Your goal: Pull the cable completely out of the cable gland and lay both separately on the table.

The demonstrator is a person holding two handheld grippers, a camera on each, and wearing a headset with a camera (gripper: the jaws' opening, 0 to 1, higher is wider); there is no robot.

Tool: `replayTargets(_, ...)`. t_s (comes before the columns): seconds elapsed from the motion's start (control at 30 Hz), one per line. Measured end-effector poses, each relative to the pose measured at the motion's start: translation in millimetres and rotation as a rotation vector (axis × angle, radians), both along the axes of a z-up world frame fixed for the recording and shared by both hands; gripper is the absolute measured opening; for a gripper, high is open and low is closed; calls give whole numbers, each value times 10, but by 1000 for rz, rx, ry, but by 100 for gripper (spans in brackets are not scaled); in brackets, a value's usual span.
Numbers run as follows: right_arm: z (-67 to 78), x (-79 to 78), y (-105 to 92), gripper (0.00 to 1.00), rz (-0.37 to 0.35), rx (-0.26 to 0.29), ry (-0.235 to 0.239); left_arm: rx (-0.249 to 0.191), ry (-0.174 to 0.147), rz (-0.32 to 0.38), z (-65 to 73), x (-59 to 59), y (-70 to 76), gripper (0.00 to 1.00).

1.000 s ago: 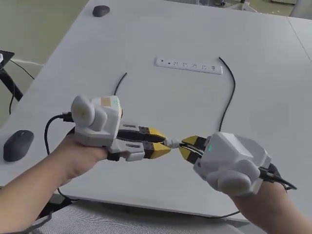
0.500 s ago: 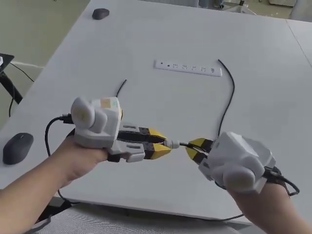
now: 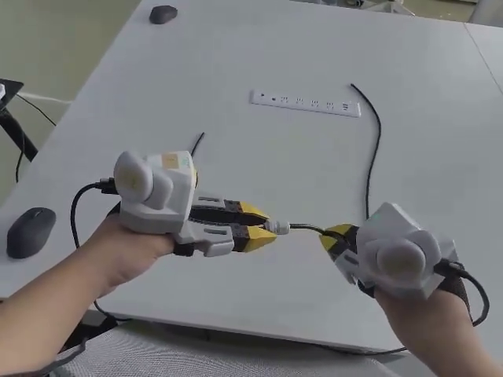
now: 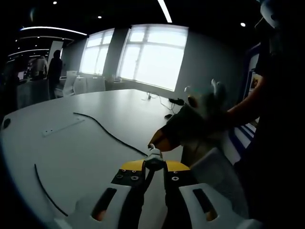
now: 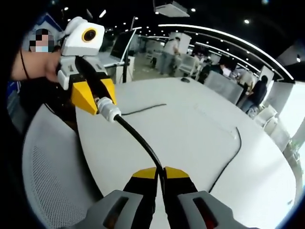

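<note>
Between left tongs (image 3: 263, 234) clamped on gland (image 3: 277, 228) and right tongs (image 3: 335, 238) clamped on cable (image 3: 308, 228), wider gap now.

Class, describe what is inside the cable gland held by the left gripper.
A black cable enters the cable gland and runs to the right gripper. How far it reaches inside is hidden by the gland's body and the fingers of the left gripper.

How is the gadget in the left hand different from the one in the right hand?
The left gripper is shut on the white cable gland; the right gripper is shut on the black cable running out of it. The left gripper points toward the person's right, the right gripper toward the left, so they face each other. Both have yellow-tipped fingers and are held above the table.
</note>
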State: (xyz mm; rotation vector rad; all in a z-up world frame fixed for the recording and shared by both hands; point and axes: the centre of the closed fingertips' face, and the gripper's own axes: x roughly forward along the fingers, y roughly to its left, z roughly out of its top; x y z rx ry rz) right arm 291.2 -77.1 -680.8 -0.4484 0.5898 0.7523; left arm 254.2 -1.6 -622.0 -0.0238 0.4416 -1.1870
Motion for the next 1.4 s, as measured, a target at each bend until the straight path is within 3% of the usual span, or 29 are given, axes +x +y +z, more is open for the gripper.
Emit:
replayTargets(0.23,-185,-12,-114,0,-119,78,119,-3,4,-6,-4,-22,-13,15)
replayTargets(0.33,-262,-17,-127,0,-122,74,127,8,10,-13,-45,-38,-18,15)
replayTargets(0.5,-307,-67,-119,0,-168,136,189,16,10,-20,-63,-57,-23,15)
replayTargets(0.6,-300,-81,-122,0,-175,152,197,15,13,-19,-66,-55,-16,15)
replayTargets(0.77,-254,-82,-135,0,-170,154,176,15,13,-14,-65,-24,9,15)
replayTargets(1.17,-161,-117,-138,1,-69,72,64,18,15,1,-72,-3,39,15)
replayTargets(1.37,22,-163,-41,9,8,57,4,23,18,4,-78,-6,55,15)
replayTargets(1.4,88,-172,34,9,44,82,-15,22,19,1,-78,-13,52,15)
